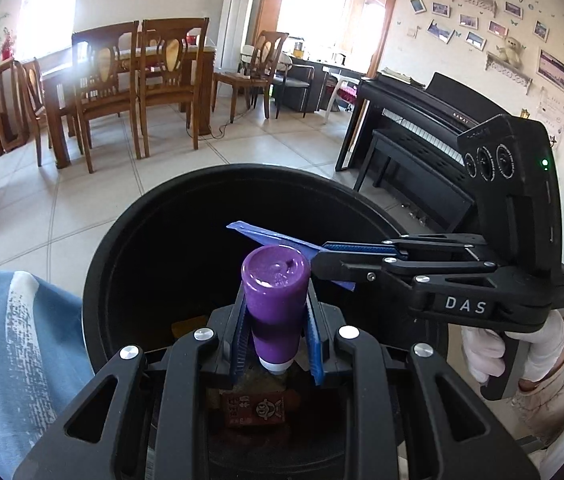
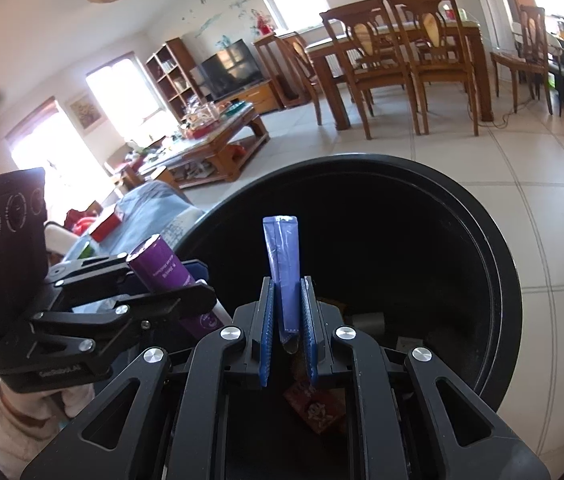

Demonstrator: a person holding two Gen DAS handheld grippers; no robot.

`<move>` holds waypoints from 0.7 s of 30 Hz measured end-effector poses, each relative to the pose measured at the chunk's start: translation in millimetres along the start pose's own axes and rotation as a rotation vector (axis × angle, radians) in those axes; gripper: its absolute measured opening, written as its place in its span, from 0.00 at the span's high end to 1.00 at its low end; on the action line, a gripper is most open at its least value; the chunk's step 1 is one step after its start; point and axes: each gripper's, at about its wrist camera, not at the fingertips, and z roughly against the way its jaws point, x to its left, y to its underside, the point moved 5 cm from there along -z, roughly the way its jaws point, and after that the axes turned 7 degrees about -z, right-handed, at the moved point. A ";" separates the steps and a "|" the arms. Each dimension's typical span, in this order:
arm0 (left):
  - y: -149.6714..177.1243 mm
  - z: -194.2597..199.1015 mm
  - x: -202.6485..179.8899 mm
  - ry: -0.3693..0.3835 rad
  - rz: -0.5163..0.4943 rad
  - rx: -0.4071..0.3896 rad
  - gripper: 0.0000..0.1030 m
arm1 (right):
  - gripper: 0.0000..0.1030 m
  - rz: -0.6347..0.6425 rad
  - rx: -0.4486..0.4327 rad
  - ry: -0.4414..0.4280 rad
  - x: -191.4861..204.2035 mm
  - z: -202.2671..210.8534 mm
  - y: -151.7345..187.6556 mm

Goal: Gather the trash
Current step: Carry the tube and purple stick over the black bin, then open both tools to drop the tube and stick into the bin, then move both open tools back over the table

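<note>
On the left, the left gripper [image 1: 278, 320] is clamped narrow on a purple plastic tube with a white cap [image 1: 275, 304]. The tube's long axis runs along the fingers, its flat purple end pointing forward over the mouth of the round black plastic bin [image 1: 94, 280]. To its right, the right gripper [image 2: 287, 320] is pinched nearly closed on a flat blue foil sachet [image 2: 282, 264], which stands up and forward out of the blue pads, long axis also along the fingers. From the left wrist view the sachet's tip reaches just past the tube's end, so the two grippers sit close side by side, both over the near rim and angled down into the opening. Neither hand looks clearly nearer; each item seems to hang above the dark interior, so letting go should drop it straight in, I judge.

Inside the bin, a reddish printed wrapper [image 1: 252, 410] already lies at the bottom. The bin stands on a pale tiled floor [image 1: 82, 208]. Beyond are a wooden dining table with chairs [image 1: 122, 80] and, to the right, a black upright piano [image 1: 422, 120].
</note>
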 end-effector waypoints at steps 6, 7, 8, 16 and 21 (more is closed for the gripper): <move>1.8 -3.6 -2.9 -0.002 -0.010 0.018 0.76 | 0.86 -0.002 0.007 0.010 1.2 -3.1 -0.6; 2.6 -3.4 -3.4 -0.009 -0.012 0.022 0.75 | 0.86 -0.001 0.008 0.013 1.7 -2.8 -0.3; 2.6 -3.0 -4.6 -0.017 -0.014 0.022 0.74 | 0.86 -0.001 0.009 0.015 2.4 -2.2 -0.6; 4.5 7.5 -11.2 -0.049 -0.039 0.003 0.42 | 0.55 -0.014 0.001 0.046 10.2 -1.2 -6.8; 5.0 19.0 -12.9 -0.057 -0.056 -0.017 0.34 | 0.55 -0.004 -0.001 0.054 16.5 -1.9 -8.0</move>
